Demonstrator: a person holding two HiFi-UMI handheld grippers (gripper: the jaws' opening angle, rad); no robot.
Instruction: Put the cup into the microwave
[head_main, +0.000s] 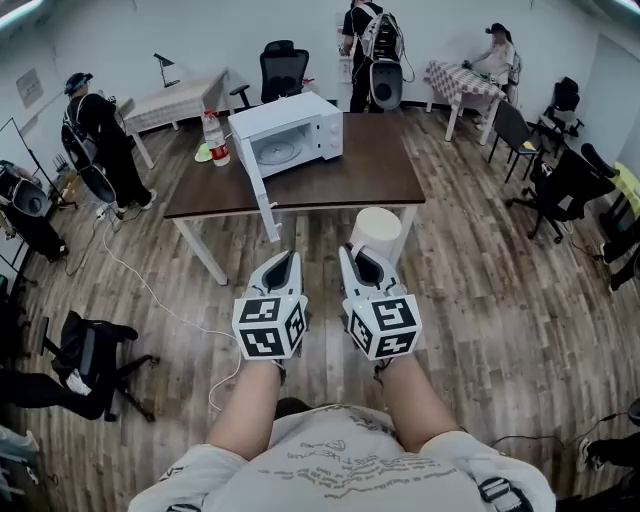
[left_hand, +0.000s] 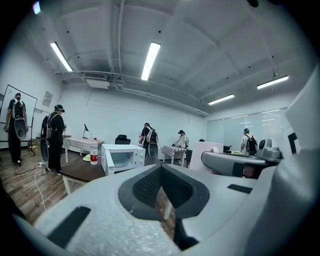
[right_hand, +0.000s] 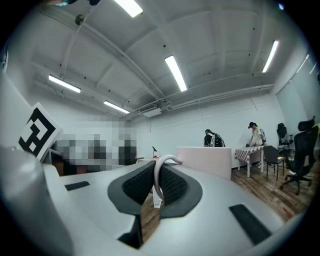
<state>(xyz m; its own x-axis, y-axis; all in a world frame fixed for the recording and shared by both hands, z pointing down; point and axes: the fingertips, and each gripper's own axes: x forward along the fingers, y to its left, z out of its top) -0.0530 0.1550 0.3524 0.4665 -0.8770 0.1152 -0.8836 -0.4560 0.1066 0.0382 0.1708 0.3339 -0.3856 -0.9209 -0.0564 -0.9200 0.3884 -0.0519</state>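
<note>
Right gripper (head_main: 365, 262) gripped the loop handle of the smooth white cylindrical cup (head_main: 376, 232); left gripper (head_main: 283, 266) was closed, empty. Boxy white microwave (head_main: 300, 130), upper centre, stood door-open on the dark table (head_main: 370, 175).

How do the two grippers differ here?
The left gripper is shut on nothing; the right gripper is shut on the white cup's handle. The left gripper lines up with the microwave's open door, the right gripper with the table's right end. Both are side by side, short of the table.
</note>
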